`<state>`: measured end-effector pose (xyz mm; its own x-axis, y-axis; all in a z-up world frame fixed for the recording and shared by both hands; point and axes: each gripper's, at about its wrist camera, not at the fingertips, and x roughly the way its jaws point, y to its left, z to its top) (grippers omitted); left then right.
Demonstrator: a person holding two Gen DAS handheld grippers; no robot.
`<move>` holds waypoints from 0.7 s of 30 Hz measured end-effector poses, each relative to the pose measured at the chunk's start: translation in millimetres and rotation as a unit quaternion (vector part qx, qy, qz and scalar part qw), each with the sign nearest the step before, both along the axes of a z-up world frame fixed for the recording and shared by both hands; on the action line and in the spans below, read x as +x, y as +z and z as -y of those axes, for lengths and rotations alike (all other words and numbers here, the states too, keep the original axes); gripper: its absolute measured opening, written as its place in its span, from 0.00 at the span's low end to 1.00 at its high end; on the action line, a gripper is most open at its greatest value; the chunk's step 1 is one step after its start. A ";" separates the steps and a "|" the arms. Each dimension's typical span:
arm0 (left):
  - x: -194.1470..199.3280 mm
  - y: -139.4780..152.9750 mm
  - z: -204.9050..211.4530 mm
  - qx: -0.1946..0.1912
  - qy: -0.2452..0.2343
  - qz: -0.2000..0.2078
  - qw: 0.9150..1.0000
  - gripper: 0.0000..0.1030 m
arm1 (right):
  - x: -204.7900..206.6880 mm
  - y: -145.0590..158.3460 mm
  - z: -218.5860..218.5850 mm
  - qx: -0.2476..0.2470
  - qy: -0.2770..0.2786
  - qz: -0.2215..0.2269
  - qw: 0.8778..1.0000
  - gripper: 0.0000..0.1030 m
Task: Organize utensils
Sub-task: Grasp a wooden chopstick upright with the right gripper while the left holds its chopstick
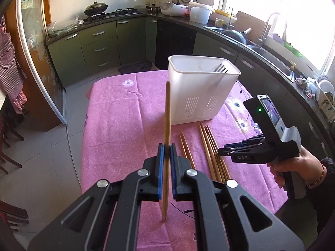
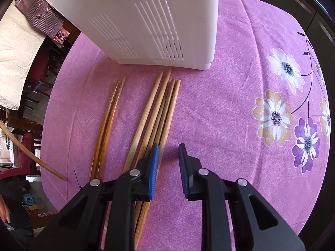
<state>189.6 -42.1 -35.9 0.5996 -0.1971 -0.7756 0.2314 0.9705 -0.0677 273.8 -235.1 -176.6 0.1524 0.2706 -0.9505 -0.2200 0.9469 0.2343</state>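
My left gripper (image 1: pixel 167 150) is shut on a wooden chopstick (image 1: pixel 167 113) and holds it upright above the pink tablecloth (image 1: pixel 117 113), just left of the white utensil holder (image 1: pixel 201 92). A fork (image 1: pixel 220 68) stands inside the holder. Several chopsticks (image 1: pixel 211 148) lie on the cloth in front of the holder. My right gripper (image 2: pixel 168 152) is open and empty, low over the right edge of the chopstick bundle (image 2: pixel 161 108). A darker pair (image 2: pixel 111 113) lies to its left. The holder (image 2: pixel 142 21) stands just beyond. The held chopstick (image 2: pixel 31 156) shows at the left edge.
The right gripper's body (image 1: pixel 261 150) and the hand holding it sit at the table's right side. Green kitchen cabinets (image 1: pixel 100 46), a stove and a sink counter (image 1: pixel 261 48) ring the table. Chairs (image 1: pixel 8 150) stand at the left. The cloth (image 2: pixel 261 83) has a flower print.
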 end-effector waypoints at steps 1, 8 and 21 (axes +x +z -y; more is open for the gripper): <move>-0.6 0.8 -0.3 -0.001 -0.001 0.001 1.000 0.06 | 0.3 0.2 0.0 -0.003 0.001 0.000 1.000 0.20; -4.2 3.8 -3.4 -0.003 -0.003 0.008 1.000 0.06 | -3.3 1.6 -8.2 -0.021 0.009 -0.001 1.000 0.20; -10.4 6.4 -4.4 -0.004 -0.007 0.011 1.000 0.06 | -3.6 -5.0 -19.3 -0.051 0.021 0.004 0.998 0.18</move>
